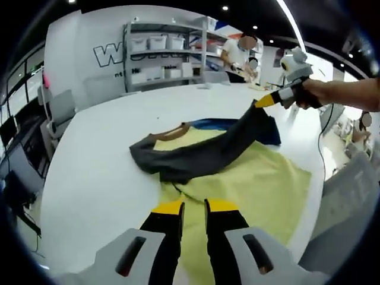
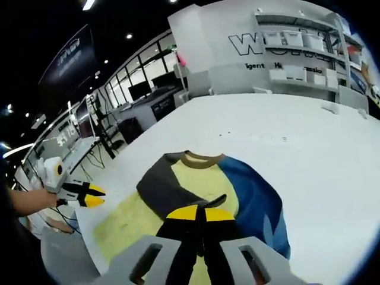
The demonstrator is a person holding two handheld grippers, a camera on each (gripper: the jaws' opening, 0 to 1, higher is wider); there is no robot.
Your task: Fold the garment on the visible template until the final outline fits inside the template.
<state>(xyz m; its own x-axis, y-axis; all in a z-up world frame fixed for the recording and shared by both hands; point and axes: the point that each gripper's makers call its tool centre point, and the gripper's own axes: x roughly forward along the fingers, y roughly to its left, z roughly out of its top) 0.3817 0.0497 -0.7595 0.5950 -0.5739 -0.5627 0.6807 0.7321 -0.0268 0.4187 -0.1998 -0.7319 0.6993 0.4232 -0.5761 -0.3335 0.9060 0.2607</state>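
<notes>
A shirt with a pale yellow body [image 2: 205,181], brown collar [image 1: 178,127], dark grey sleeve [image 1: 202,154] and blue sleeve [image 2: 255,202] lies on a white table [image 1: 95,166]. Under it spreads a yellow-green sheet [image 1: 261,184], apparently the template. My right gripper [image 1: 265,101] is shut on the grey sleeve's end, which is lifted off the table and stretched across the shirt. In the right gripper view its jaws [image 2: 199,212] stand together over the shirt with dark cloth at their tips. My left gripper [image 1: 195,206] hovers open above the sheet's near part, and it also shows by the table's edge [image 2: 89,195].
Shelving with white bins [image 1: 160,50] stands against the back wall, with people [image 1: 237,52] beside it. Grey chairs [image 1: 59,107] sit at the table's left side. Desks with monitors [image 2: 145,95] line the windows. The sheet reaches the table's edge [image 1: 309,178].
</notes>
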